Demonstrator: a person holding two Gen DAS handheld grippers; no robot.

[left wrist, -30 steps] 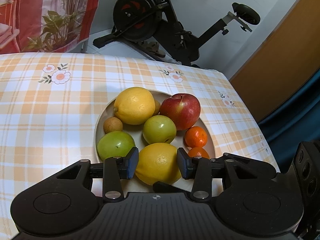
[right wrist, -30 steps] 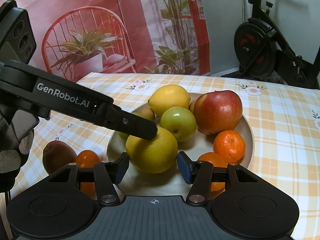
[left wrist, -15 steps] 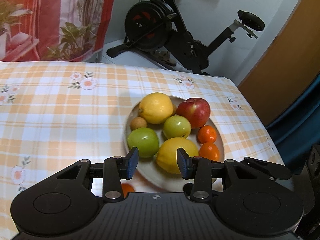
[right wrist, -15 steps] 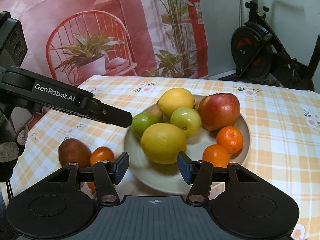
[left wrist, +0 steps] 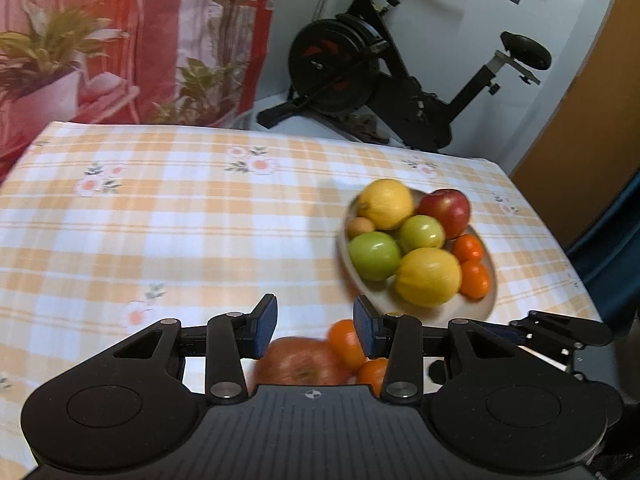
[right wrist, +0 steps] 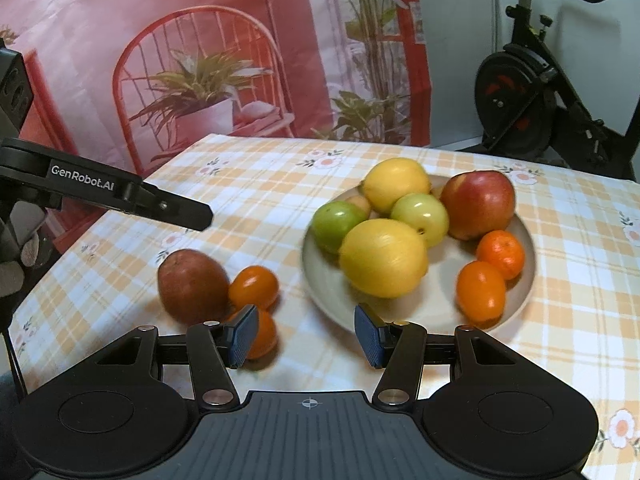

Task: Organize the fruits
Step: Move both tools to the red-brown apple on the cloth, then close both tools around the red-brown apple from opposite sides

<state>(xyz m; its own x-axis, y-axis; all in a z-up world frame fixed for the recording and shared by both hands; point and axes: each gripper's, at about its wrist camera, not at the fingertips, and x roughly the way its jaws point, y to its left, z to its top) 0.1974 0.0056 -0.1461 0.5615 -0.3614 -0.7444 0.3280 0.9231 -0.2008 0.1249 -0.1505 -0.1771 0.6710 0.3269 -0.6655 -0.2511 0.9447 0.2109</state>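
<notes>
A beige plate (right wrist: pixel 440 308) on the checked cloth holds two yellow lemons (right wrist: pixel 382 262), two green fruits (right wrist: pixel 334 224), a red apple (right wrist: pixel 478 204), two small oranges (right wrist: pixel 480 294) and a small brown fruit. Left of the plate, a red-brown fruit (right wrist: pixel 192 286) and two oranges (right wrist: pixel 254 288) lie on the cloth. My right gripper (right wrist: pixel 306 334) stands open and empty in front of the plate. My left gripper (left wrist: pixel 315 324) is open and empty, above the red-brown fruit (left wrist: pixel 302 362), with the plate (left wrist: pixel 380 300) off to its right. The left gripper (right wrist: pixel 168 206) also shows in the right wrist view.
The table's far edge runs along a red printed backdrop (right wrist: pixel 200 60). An exercise bike (left wrist: pixel 380 72) stands behind the table on the right, next to a wooden door (left wrist: pixel 592 112). Bare cloth (left wrist: pixel 160 232) stretches left of the plate.
Both grippers have drawn back from the plate. The left one has swung left, so the plate sits to its right and the loose fruits show beneath it. Neither gripper's opening has changed.
</notes>
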